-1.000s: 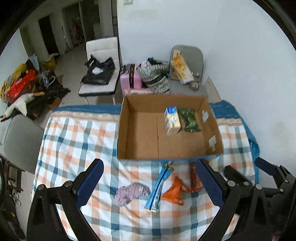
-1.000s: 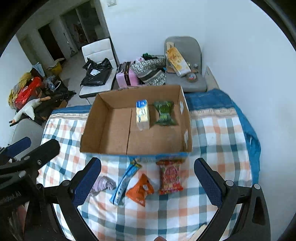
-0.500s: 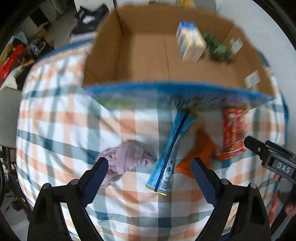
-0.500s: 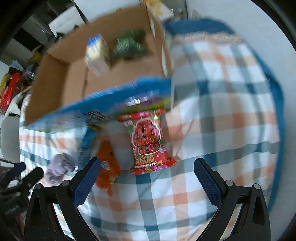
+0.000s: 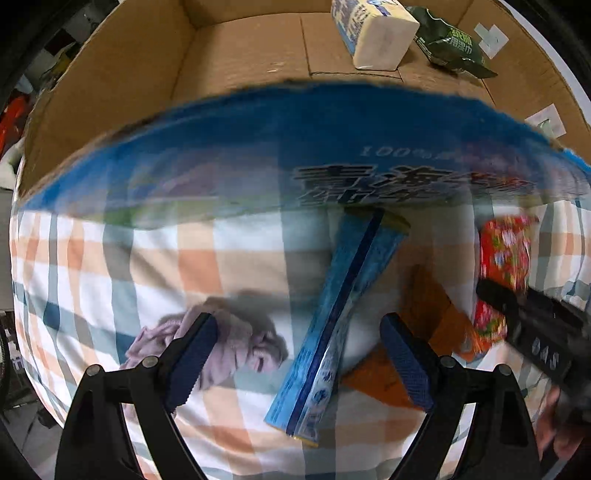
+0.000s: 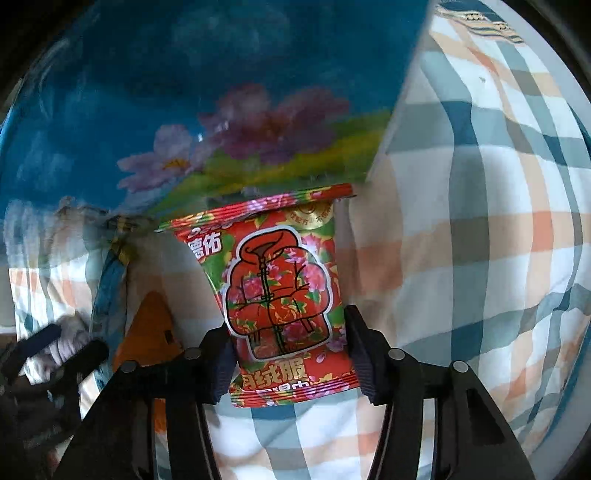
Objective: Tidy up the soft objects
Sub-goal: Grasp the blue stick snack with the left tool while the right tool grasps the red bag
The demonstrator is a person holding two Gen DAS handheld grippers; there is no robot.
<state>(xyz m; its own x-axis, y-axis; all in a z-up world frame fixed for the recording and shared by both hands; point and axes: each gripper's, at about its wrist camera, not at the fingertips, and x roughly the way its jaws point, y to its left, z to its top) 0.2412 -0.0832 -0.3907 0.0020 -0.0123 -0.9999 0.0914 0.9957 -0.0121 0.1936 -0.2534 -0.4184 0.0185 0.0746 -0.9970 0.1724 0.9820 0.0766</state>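
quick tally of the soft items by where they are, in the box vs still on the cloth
In the cardboard box: 2 (white-and-blue tissue pack, dark green packet)
On the checked cloth: 4 (purple fabric bundle, long blue packet, orange pouch, red floral packet)
Total: 6

On cloth: 4 soft items; in box: 2 packs.

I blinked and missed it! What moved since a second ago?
Both came down toward the table. The right hand-held gripper closed in around the red packet; the left hand-held gripper, wide open, dropped over the blue packet. Packets, purple cloth and box stayed put.
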